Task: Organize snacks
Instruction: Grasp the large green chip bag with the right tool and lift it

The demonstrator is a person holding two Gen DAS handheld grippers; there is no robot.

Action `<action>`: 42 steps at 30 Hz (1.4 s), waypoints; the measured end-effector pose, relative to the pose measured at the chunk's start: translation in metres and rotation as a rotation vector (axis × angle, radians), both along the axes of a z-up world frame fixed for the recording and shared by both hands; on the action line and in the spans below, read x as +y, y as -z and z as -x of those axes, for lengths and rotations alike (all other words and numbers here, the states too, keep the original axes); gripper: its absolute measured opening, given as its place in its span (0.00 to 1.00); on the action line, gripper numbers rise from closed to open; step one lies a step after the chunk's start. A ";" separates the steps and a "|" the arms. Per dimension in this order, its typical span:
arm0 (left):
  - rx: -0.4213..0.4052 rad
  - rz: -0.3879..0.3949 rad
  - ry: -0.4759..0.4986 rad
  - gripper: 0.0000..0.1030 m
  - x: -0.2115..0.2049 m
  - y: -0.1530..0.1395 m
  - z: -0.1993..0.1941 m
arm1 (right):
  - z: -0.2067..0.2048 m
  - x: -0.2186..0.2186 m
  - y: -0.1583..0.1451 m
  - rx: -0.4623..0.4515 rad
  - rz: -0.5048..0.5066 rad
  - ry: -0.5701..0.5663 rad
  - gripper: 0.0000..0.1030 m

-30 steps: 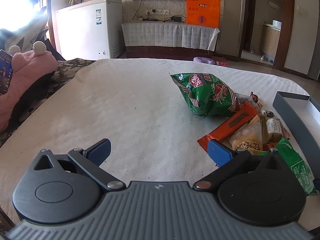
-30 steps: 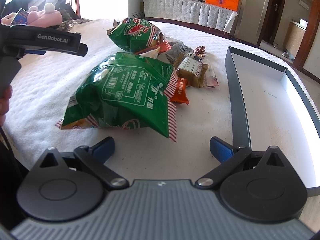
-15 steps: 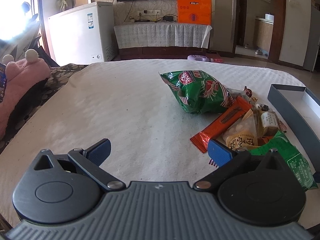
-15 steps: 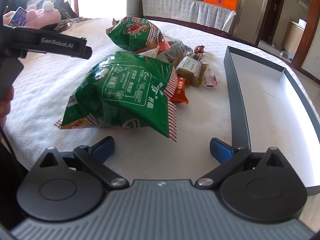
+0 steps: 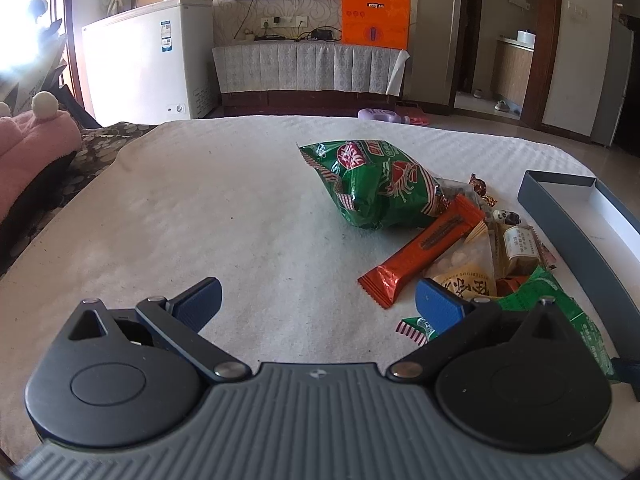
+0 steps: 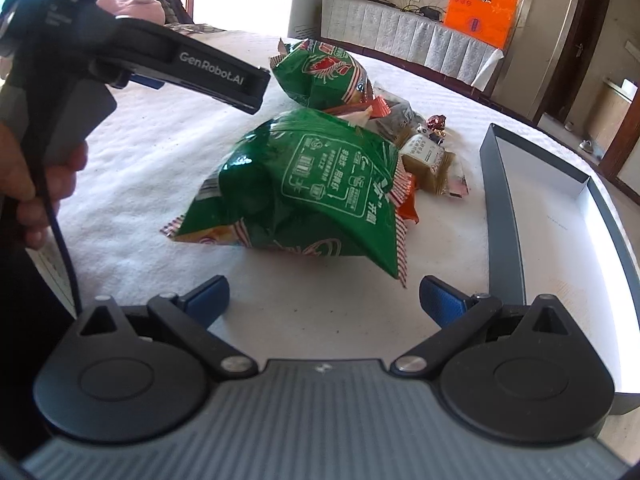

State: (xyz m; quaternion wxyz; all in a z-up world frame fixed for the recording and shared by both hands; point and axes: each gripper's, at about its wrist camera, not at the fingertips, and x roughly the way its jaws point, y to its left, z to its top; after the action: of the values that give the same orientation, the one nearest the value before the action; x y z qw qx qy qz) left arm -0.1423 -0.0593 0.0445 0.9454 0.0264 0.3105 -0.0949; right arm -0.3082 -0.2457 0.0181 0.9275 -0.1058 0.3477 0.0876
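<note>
Through my left wrist camera, my left gripper (image 5: 318, 300) is spread wide and holding nothing above the white tablecloth (image 5: 200, 208), with the far green snack bag (image 5: 376, 188) ahead to the right, the orange bar (image 5: 426, 250) leaning out from under it, small wrapped snacks (image 5: 516, 244) bunched just beside that, and the grey box (image 5: 560, 216) at the right edge. Over on my right wrist camera, my right gripper (image 6: 324, 294) is spread wide too and empty, the near green snack bag (image 6: 312, 192) lying just ahead between the fingers' line, the grey box's long wall (image 6: 502, 216) to its right with a white inside, and my left hand (image 6: 32, 188) gripping the other tool's handle at the left edge.
</note>
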 end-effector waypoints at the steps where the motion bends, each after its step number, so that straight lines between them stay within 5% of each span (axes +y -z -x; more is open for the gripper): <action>1: 0.001 0.000 -0.001 1.00 0.000 0.000 -0.001 | 0.000 -0.001 -0.001 -0.005 -0.009 0.004 1.00; 11: 0.015 0.002 -0.012 1.00 0.001 0.003 -0.004 | 0.003 -0.004 -0.017 -0.081 -0.177 0.027 1.00; 32: 0.040 0.016 -0.017 1.00 0.004 0.005 -0.010 | -0.002 0.020 -0.016 -0.105 -0.145 0.022 1.00; 36: 0.051 -0.008 -0.025 1.00 0.004 0.008 -0.012 | -0.005 0.031 -0.013 -0.133 -0.023 -0.029 1.00; 42: 0.067 -0.020 -0.028 1.00 0.005 0.011 -0.016 | 0.000 0.051 -0.001 -0.171 0.361 -0.199 1.00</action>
State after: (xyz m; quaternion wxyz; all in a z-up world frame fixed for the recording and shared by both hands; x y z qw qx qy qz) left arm -0.1266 -0.0544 0.0333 0.9354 0.0282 0.3434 -0.0793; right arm -0.3085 -0.1949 0.0187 0.9064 -0.3110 0.2657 0.1057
